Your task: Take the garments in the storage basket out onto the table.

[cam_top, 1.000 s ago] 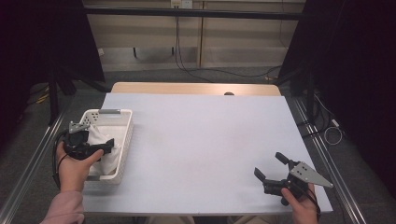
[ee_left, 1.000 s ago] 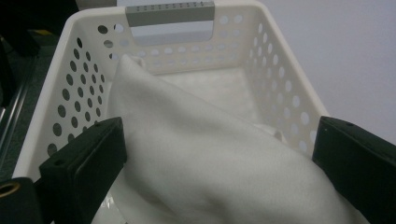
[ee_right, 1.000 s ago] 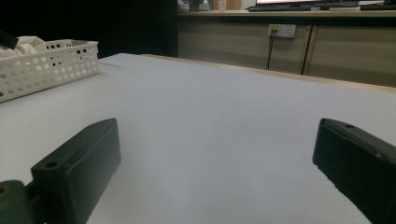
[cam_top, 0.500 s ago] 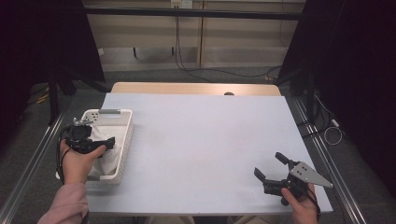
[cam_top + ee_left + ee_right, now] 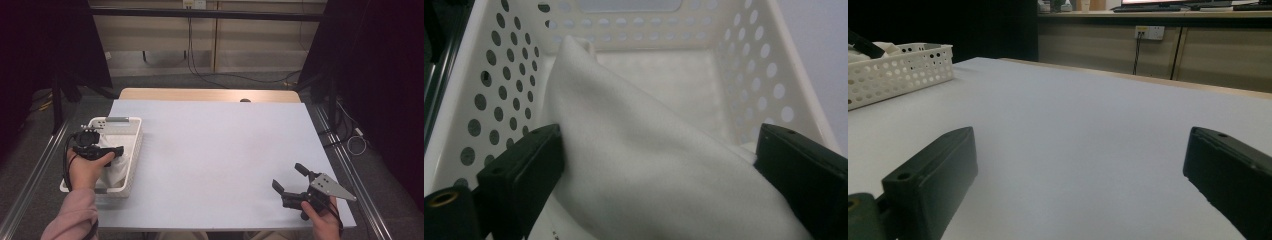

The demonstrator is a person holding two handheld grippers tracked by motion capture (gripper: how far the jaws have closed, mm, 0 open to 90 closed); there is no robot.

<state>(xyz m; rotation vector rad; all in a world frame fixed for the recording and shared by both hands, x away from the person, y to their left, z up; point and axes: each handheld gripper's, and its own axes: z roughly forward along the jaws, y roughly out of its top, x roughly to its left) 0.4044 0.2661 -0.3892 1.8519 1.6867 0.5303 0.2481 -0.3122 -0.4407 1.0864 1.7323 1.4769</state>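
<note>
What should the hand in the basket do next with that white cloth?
Probably close the left gripper on the white cloth. A raised fold of it already lies between the wide jaws, which have just been closing, inside the white perforated basket. The right gripper waits open over the table.

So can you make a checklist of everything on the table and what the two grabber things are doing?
Surface: white table, mostly bare.
Job's things: white cloth bunched inside the white holed basket at the table's left edge.
Clutter: nothing seen.
Grippers: left gripper down in the basket, jaws just closing around a fold of cloth, not yet pinching; right gripper open, at the near right corner.
Cables: wires hang below the wall socket.
Surroundings: dark curtains, wooden cabinets behind.
</note>
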